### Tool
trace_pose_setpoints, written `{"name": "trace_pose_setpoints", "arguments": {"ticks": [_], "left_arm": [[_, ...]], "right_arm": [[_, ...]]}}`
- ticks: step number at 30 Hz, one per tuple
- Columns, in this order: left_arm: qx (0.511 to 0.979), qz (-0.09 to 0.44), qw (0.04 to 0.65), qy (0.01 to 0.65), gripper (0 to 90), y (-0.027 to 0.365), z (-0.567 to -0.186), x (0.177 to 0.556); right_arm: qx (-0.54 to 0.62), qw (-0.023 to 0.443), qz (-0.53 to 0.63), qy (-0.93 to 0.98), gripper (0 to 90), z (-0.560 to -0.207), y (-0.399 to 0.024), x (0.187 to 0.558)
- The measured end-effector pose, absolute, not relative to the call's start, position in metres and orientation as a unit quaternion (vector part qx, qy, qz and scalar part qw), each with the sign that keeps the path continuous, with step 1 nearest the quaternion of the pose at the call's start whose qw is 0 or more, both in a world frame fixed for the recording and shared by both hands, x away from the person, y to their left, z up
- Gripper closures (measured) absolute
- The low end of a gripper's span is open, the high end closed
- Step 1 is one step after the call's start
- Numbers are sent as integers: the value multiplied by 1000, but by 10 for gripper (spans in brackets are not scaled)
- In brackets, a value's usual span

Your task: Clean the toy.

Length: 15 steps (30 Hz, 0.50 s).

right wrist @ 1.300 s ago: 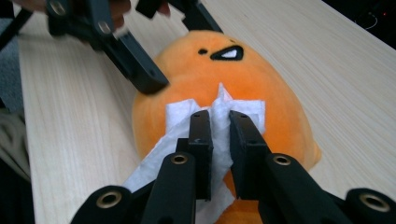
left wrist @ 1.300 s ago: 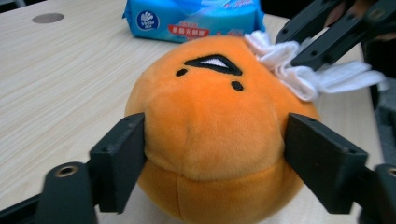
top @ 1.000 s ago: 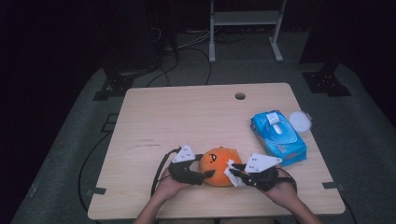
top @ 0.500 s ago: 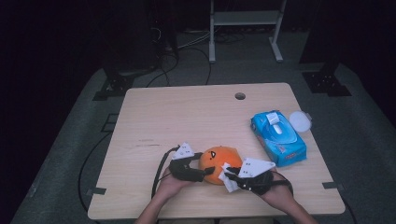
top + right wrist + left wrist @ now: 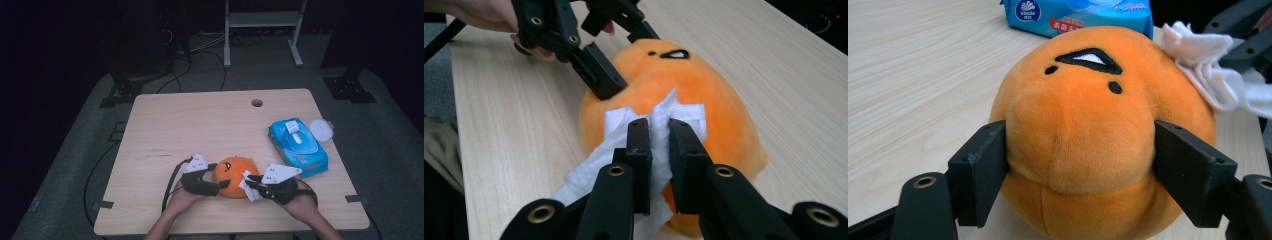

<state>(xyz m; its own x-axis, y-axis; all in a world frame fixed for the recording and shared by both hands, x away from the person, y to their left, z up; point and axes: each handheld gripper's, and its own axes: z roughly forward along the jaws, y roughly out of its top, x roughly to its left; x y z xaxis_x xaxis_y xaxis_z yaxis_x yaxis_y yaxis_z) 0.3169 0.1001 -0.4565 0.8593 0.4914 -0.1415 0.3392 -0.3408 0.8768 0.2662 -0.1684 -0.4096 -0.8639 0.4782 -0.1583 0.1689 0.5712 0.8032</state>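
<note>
Gripping the orange plush toy (image 5: 235, 176) from its left side, the left gripper (image 5: 218, 185) is holding it steady near the front edge of the table (image 5: 200, 125). In the left gripper view its two black jaws are pressing into the toy's soft flanks (image 5: 1083, 145), one on each side, and the plush is bulging out between them; the jaws have just been opening a little, yet the pads are still denting the fabric, so the hold is staying on.

Sitting in the middle, the toy is resting on the table with its stitched face turned up and away from the person, its long axis running roughly across from one gripper to the other.

Coming in from the toy's right side, the right gripper (image 5: 252, 186) is clamping a white wipe (image 5: 659, 125) between narrow, nearly closed jaws, and the wipe is lying against the toy's orange surface. The wipe is already touching the toy, so the coming stroke is likely running from the right flank toward the left gripper, across the toy's length.

Farther right of the toy and well apart from it, a blue pack of wipes (image 5: 299, 145) is lying with a white round lid (image 5: 321, 130) just beside it.
</note>
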Motion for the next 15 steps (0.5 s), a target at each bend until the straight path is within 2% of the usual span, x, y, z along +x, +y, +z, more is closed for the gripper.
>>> {"name": "trace_pose_setpoints", "arguments": {"ticks": [10,15], "left_arm": [[813,63,521,254,246,104,-458,319],[814,78,522,242,230,99,-458,315]], "right_arm": [[238,177,432,852,795,-411,-198,283],[227,181,435,852,796,-410,-186,282]]}}
